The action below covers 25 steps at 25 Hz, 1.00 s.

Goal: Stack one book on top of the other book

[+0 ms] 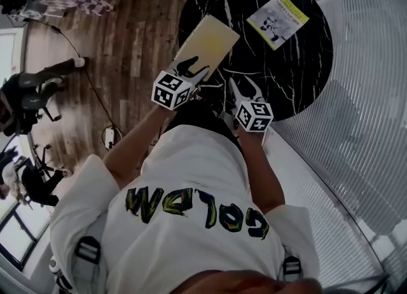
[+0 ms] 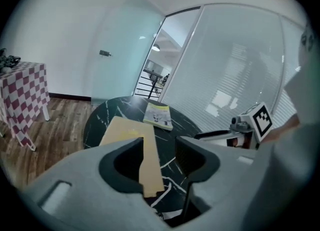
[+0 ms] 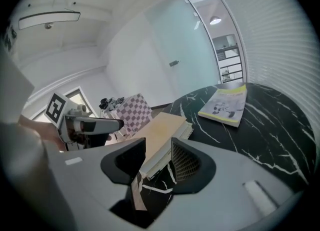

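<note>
Your left hand-held gripper point(image 2: 158, 150) has its jaws standing apart, level with each other. The near end of the tan book point(image 2: 127, 131) runs in between them, close against the left jaw, and a strip of bare black shows between the book and the right jaw. That book lies on the round black marble worktop point(image 2: 97, 117). Past it, well apart, lies the yellow-green book point(image 2: 158, 115) near the far rim. Your right hand-held gripper point(image 2: 201, 136) reaches in from the right, over the worktop's edge. A chequered cloth point(image 2: 20, 97) hangs at the left, above the wooden floor point(image 2: 55, 125).
</note>
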Each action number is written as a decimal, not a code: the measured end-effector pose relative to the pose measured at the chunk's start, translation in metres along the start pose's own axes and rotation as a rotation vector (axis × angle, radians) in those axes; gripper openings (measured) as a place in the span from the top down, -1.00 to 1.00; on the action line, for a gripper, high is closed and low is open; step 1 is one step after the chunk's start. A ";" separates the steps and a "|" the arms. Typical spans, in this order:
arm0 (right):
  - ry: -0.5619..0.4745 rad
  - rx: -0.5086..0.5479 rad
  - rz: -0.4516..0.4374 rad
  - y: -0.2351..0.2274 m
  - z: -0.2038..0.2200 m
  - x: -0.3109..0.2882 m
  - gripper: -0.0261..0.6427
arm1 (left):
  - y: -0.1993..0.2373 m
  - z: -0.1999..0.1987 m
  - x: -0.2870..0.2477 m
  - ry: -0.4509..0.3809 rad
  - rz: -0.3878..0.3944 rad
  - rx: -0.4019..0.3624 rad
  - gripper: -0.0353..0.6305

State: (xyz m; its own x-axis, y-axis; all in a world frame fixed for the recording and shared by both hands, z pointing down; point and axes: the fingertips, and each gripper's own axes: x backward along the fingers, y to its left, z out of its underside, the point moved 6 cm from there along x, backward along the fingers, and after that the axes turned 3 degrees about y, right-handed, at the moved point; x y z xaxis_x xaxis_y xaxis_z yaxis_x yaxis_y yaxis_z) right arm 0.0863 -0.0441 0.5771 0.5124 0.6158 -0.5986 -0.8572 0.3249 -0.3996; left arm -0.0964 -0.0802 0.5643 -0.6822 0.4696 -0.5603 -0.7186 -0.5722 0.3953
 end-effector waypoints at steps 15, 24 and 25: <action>-0.251 0.097 0.041 0.016 -0.054 0.109 0.56 | -0.132 -0.055 -0.002 -0.095 0.266 -0.182 0.53; -0.319 0.121 0.061 0.022 -0.060 0.134 0.72 | -0.163 -0.069 -0.001 -0.204 0.302 -0.230 0.88; -0.328 0.122 0.067 0.022 -0.061 0.137 0.75 | -0.164 -0.069 -0.001 -0.206 0.306 -0.228 0.88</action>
State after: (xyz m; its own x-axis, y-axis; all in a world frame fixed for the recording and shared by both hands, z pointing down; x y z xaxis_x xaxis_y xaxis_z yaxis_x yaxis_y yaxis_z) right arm 0.1409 0.0037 0.4442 0.4279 0.8300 -0.3578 -0.8984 0.3473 -0.2688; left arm 0.0318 -0.0338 0.4498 -0.8884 0.3665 -0.2763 -0.4467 -0.8287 0.3372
